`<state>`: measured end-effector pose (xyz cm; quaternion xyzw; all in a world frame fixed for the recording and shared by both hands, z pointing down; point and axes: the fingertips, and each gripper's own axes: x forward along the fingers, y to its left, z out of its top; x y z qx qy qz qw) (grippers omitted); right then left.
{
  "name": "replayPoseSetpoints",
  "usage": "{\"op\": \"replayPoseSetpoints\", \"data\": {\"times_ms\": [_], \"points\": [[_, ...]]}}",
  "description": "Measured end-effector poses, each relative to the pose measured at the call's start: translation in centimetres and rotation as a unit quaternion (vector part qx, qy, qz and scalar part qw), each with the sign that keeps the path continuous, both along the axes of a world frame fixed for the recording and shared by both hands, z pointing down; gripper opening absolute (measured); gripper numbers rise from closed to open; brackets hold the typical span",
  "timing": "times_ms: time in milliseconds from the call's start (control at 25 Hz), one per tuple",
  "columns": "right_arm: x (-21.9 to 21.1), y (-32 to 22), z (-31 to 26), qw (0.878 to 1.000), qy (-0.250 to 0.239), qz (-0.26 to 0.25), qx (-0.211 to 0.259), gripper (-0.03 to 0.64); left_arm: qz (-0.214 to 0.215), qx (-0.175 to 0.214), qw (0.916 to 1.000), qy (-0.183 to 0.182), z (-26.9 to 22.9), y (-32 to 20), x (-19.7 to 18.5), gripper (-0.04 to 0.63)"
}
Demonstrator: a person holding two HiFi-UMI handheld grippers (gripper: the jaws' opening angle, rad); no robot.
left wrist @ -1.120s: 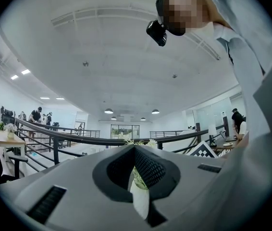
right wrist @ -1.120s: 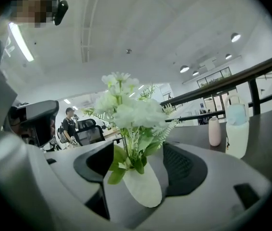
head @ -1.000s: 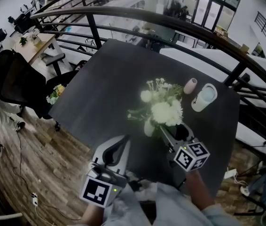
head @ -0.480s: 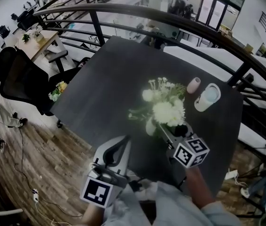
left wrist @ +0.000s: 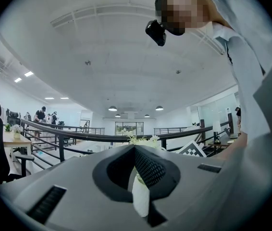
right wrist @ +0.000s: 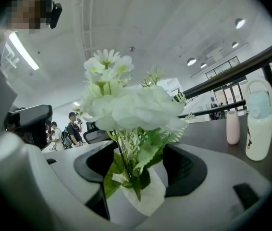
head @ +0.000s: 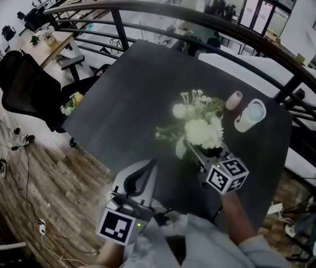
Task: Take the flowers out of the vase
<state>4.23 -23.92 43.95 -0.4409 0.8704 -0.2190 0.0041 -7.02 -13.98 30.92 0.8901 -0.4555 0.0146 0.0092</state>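
A bunch of white flowers (head: 200,128) with green leaves stands in a small white vase (head: 180,148) on the dark table (head: 130,99). My right gripper (head: 204,149) is open, one jaw on each side of the bunch just above the vase. In the right gripper view the stems (right wrist: 126,165) and vase neck (right wrist: 148,196) sit between the wide-apart pads (right wrist: 186,170), with the flowers (right wrist: 131,105) above. My left gripper (head: 149,166) hangs near the table's front edge, left of the vase, shut and empty. In the left gripper view (left wrist: 135,150) the vase (left wrist: 140,201) shows through the slit.
A small pink bottle (head: 234,100) and a white jug with a pale blue lid (head: 250,115) stand at the table's far right. A dark curved railing (head: 202,24) runs behind the table. A black office chair (head: 27,91) is off to the left.
My right gripper has edged slightly forward around the flowers. The left gripper has stayed where it was.
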Motion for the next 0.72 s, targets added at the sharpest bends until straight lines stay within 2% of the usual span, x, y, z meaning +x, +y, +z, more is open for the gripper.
{"op": "replayPoseSetpoints", "data": {"times_ms": [720], "points": [[-0.03, -0.32, -0.13, 0.999, 0.033, 0.007, 0.022, 0.175, 0.001, -0.002, 1.0000, 0.003, 0.35, 0.07, -0.43, -0.002]]}}
